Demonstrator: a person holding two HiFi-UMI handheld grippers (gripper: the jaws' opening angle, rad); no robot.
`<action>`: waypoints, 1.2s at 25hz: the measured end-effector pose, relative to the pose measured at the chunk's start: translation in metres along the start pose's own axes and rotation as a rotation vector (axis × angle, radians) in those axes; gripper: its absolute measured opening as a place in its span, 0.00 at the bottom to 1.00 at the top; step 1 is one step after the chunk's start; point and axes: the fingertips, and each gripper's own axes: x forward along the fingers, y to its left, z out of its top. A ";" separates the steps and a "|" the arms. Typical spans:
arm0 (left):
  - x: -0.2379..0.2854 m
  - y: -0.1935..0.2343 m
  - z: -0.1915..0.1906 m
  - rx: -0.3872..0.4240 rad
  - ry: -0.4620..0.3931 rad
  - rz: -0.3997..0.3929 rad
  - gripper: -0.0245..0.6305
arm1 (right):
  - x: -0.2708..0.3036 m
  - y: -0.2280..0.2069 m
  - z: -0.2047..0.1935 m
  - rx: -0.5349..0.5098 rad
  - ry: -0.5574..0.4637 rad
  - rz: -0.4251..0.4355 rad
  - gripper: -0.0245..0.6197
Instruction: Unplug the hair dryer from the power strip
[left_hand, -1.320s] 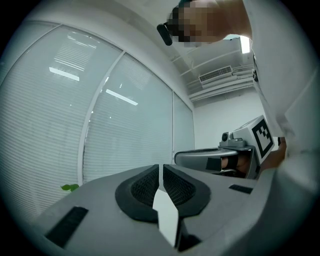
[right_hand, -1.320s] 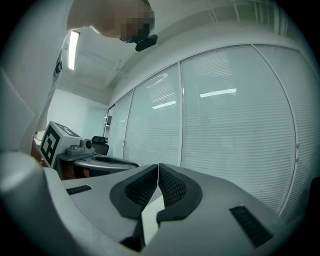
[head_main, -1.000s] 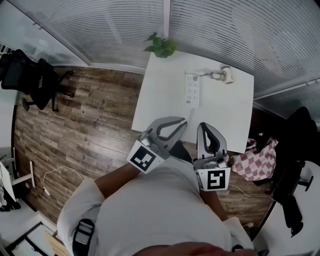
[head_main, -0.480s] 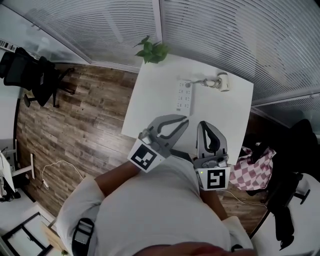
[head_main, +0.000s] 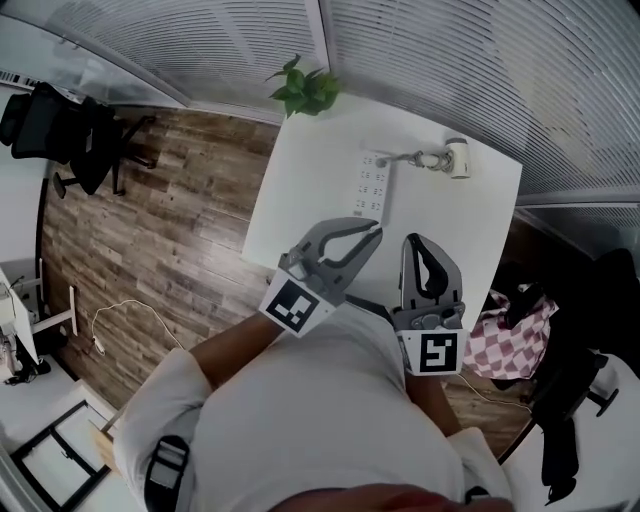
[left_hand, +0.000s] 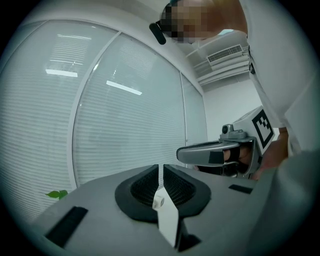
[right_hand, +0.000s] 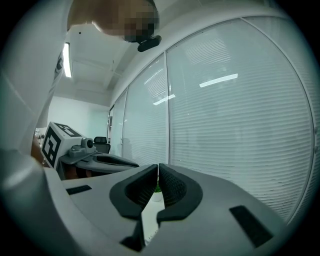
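Observation:
On the white table (head_main: 300, 200) lies a white power strip (head_main: 373, 184). The white hair dryer (head_main: 456, 157) rests at the far right of the table, its cord and plug (head_main: 408, 158) reaching to the strip's far end. My left gripper (head_main: 373, 232) hovers over the table's near edge, shut and empty, its jaws meeting in the left gripper view (left_hand: 160, 168). My right gripper (head_main: 414, 241) is beside it, also shut and empty (right_hand: 158, 168). Both are well short of the strip. Each gripper view shows the other gripper to the side and mostly window blinds.
A potted plant (head_main: 306, 90) stands at the table's far left corner. Blinds-covered glass walls run behind the table. A black office chair (head_main: 70, 140) and a loose white cable (head_main: 108, 322) are on the wooden floor at left. Red checkered cloth (head_main: 510, 320) lies at right.
Both grippers have moved forward together toward the table's near edge and sunk slightly. Their jaws have stayed shut. The strip and dryer have not moved.

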 end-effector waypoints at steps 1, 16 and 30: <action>0.001 0.003 -0.002 0.001 0.007 -0.001 0.12 | 0.004 -0.002 -0.002 -0.003 0.004 -0.002 0.09; 0.034 0.042 -0.093 0.021 0.164 -0.085 0.12 | 0.056 -0.010 -0.072 -0.029 0.117 0.013 0.09; 0.080 0.081 -0.220 0.251 0.391 -0.159 0.12 | 0.114 -0.039 -0.186 0.038 0.271 -0.029 0.21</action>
